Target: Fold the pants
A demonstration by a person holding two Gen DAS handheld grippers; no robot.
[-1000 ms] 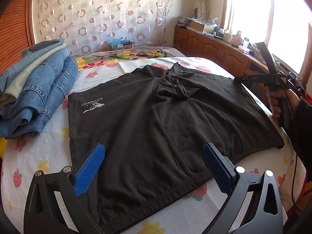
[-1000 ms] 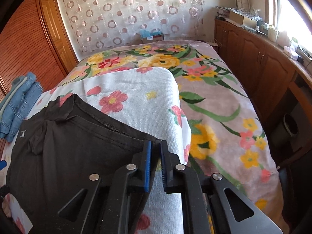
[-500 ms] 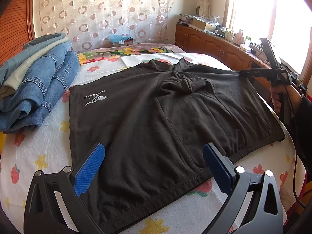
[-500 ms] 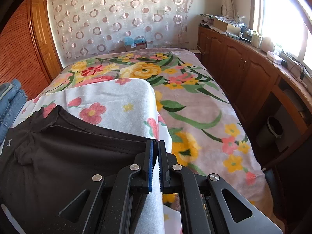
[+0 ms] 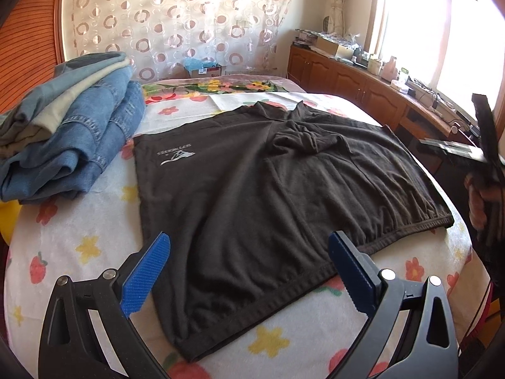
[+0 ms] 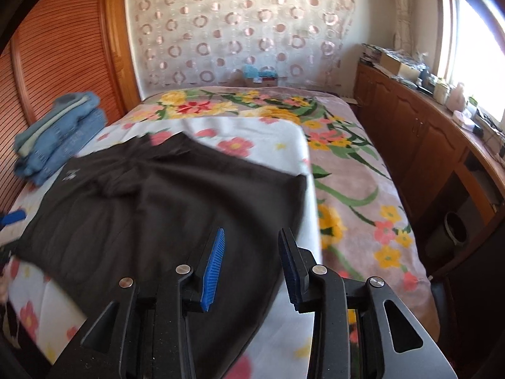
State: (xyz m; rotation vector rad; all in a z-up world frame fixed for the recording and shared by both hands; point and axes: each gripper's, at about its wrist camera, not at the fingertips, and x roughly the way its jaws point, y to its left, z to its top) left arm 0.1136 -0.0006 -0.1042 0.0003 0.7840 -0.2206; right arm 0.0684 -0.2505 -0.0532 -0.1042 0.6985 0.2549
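Black shorts [image 5: 268,195] with a small white logo lie spread flat on a white floral towel on the bed; they also show in the right wrist view [image 6: 157,202]. My left gripper [image 5: 249,265] is open and empty, hovering over the near hem of the shorts. My right gripper [image 6: 251,259] is open and empty above the shorts' right edge. The right gripper also shows in the left wrist view [image 5: 454,151], held off the bed's right side.
A stack of folded jeans [image 5: 69,132] sits at the left of the bed, also seen in the right wrist view [image 6: 60,135]. A wooden cabinet run [image 6: 426,145] with clutter lines the right wall. A louvred wooden wardrobe [image 6: 63,63] stands left.
My right gripper has opened, let go of the shorts' edge and lifted back. The shorts now lie flat. My left gripper stayed open and shifted slightly.
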